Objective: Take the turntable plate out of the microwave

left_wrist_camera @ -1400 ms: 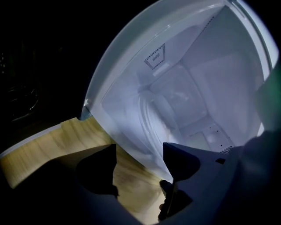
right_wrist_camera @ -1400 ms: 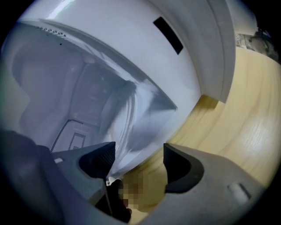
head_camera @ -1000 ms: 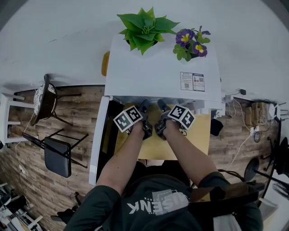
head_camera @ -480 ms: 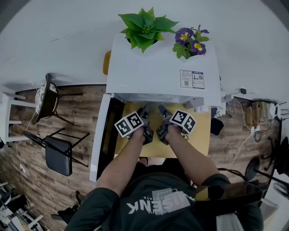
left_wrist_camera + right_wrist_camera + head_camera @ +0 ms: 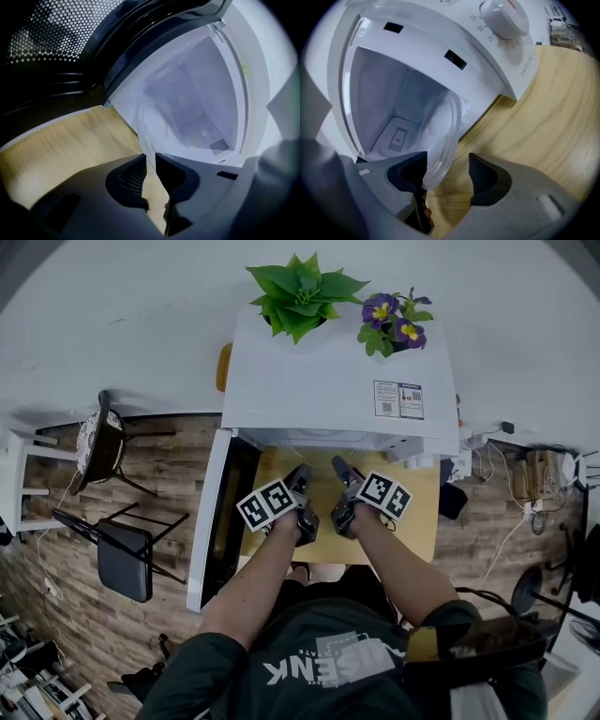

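Turntable plate [image 5: 440, 129] — clear glass — between closing jaws of left gripper [image 5: 150, 158]; right gripper [image 5: 447, 157] open

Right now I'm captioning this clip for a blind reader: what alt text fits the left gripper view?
The left gripper is closing its dark jaws on the rim of a clear glass turntable plate, seen edge-on at the mouth of an open white microwave. The dark perforated door fills the upper left, with a wooden table below it.

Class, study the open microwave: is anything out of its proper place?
Yes. The glass turntable plate juts from the microwave over the wooden table, its rim between the closing jaws of the left gripper; the right gripper, jaws open, straddles it too.
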Action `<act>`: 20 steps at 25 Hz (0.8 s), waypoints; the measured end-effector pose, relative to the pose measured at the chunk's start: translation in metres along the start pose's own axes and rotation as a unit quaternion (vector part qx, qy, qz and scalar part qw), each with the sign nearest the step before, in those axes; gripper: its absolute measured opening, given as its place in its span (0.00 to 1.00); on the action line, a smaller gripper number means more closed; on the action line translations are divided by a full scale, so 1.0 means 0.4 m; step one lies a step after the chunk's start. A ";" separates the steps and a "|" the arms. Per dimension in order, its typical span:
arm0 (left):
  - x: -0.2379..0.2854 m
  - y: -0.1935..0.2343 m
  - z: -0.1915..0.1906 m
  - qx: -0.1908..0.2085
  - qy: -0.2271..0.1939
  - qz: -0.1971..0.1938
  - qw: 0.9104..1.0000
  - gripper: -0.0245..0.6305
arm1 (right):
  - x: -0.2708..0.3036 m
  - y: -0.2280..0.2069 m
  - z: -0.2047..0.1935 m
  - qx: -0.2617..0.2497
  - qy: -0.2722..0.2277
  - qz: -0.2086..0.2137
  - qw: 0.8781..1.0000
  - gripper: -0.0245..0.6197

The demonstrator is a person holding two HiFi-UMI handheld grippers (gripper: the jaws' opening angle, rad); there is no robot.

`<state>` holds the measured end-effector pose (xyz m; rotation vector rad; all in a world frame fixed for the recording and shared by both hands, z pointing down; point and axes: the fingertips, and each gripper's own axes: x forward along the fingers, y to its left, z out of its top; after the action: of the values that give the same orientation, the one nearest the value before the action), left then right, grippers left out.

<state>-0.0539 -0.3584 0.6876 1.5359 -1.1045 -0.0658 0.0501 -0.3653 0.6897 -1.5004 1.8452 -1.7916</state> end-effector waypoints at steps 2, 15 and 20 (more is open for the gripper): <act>-0.008 0.006 -0.005 -0.003 0.003 -0.002 1.000 0.12 | 0.009 0.016 0.013 0.008 -0.008 0.028 1.000 0.47; -0.045 0.021 -0.025 -0.004 -0.014 -0.027 1.000 0.16 | -0.013 0.022 -0.007 0.009 -0.022 0.084 0.996 0.20; -0.020 0.010 0.014 -0.015 -0.027 -0.059 0.998 0.30 | -0.042 0.024 -0.033 0.012 -0.014 0.099 0.995 0.18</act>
<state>-0.0642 -0.3568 0.6849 1.5791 -1.0493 -0.2048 0.0438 -0.3467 0.6771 -1.2765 1.8780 -1.6871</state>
